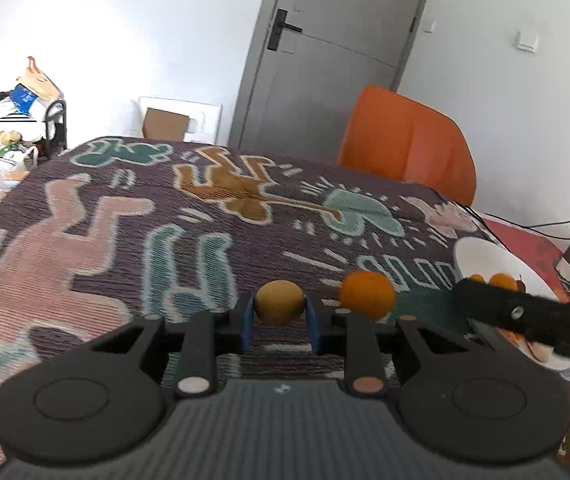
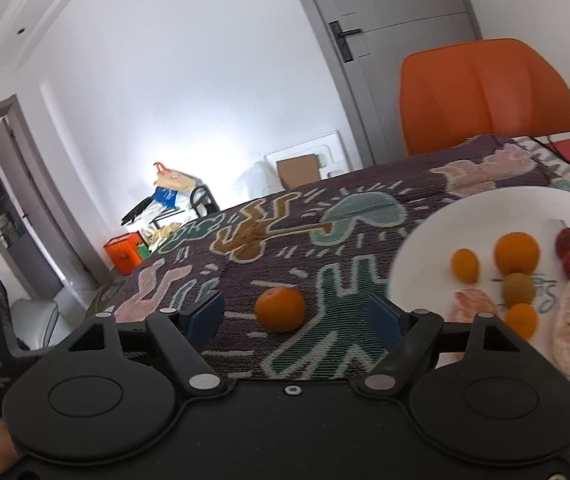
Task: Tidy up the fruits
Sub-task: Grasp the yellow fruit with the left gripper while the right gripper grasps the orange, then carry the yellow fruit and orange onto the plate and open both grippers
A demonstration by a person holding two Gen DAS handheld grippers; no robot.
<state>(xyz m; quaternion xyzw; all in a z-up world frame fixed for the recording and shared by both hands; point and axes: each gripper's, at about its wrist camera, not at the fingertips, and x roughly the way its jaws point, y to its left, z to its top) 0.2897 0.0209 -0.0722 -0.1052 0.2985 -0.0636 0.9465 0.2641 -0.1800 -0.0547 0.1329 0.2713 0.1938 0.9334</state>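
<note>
1. Left wrist view: the left gripper point(image 1: 279, 322) is clenched on a small yellow-brown fruit point(image 1: 279, 302), its blue pads pressing both sides. A loose orange point(image 1: 367, 294) sits on the patterned cloth point(image 1: 105, 220) just to the right, and the white plate point(image 1: 481, 258) lies further right. To do this step well, I would lift straight before swinging right, so the fruit clears the orange.

2. Right wrist view: the right gripper point(image 2: 296, 314) is released, jaws wide, nothing between the pads. The orange point(image 2: 280, 309) lies just beyond them, centred. The plate point(image 2: 465, 216), at right, already holds several fruits. Advance until the pads flank the orange's widest part, then close gently.
</note>
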